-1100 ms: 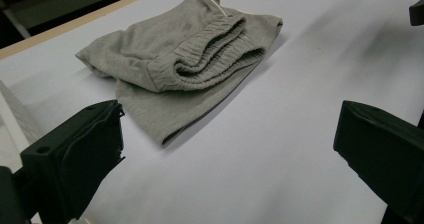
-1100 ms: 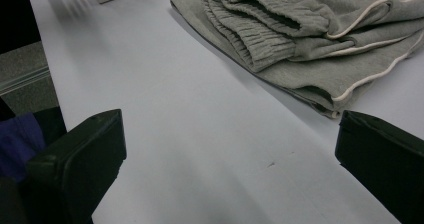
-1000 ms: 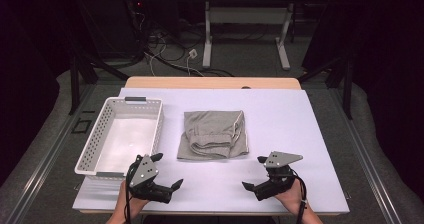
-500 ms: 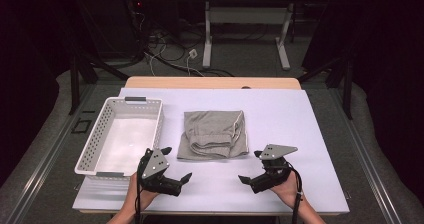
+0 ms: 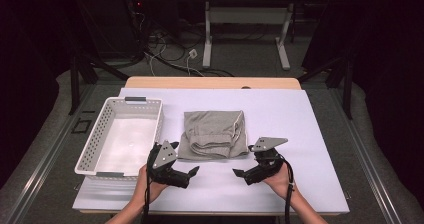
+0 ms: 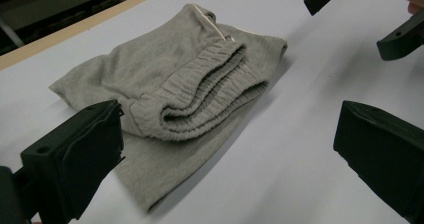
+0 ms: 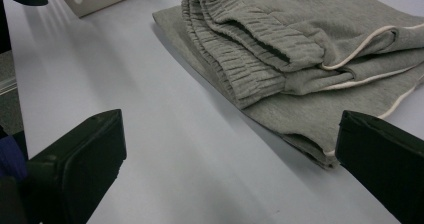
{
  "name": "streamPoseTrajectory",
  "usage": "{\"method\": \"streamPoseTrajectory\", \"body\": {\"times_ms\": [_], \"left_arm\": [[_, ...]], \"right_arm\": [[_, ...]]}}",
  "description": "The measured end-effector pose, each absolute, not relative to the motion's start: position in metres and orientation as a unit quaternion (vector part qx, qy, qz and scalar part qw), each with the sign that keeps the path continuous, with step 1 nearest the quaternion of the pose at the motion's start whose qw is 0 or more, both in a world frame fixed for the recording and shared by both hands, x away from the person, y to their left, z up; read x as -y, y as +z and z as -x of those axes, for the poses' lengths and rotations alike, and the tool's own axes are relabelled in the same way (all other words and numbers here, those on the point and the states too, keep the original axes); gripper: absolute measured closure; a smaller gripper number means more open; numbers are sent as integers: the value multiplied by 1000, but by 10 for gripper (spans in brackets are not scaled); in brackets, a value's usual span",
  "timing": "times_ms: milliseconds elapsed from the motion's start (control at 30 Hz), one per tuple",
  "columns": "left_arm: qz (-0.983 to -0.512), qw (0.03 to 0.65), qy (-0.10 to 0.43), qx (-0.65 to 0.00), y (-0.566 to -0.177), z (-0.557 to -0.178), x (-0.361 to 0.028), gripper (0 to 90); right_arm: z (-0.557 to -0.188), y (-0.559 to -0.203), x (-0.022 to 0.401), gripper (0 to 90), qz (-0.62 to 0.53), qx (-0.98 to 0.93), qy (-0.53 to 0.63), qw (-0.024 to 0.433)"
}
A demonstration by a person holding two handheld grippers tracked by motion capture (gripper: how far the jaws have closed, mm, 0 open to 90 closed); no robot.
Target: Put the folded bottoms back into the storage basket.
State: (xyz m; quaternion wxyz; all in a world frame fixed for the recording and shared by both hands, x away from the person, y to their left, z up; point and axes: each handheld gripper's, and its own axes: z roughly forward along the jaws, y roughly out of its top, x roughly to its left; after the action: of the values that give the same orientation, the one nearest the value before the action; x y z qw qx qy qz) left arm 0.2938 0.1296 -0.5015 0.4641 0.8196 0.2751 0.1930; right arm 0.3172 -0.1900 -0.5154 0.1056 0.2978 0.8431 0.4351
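Folded grey garment (image 5: 214, 134), frame centre: soft, light, limp. Grip at ribbed waistband (image 6: 210, 96). Left gripper (image 5: 186, 174), right gripper (image 5: 242, 175): jaws spread, empty.

No legible text, labels, brands, numbers or signs anywhere.
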Motion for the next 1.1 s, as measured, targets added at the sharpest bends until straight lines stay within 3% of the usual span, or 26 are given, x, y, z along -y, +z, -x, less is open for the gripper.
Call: {"method": "streamPoseTrajectory", "body": {"times_ms": [1100], "left_arm": [[-817, 435, 171, -337, -519, -365, -103, 0]], "right_arm": [[-376, -523, 174, 0, -342, -835, 419, 98]]}}
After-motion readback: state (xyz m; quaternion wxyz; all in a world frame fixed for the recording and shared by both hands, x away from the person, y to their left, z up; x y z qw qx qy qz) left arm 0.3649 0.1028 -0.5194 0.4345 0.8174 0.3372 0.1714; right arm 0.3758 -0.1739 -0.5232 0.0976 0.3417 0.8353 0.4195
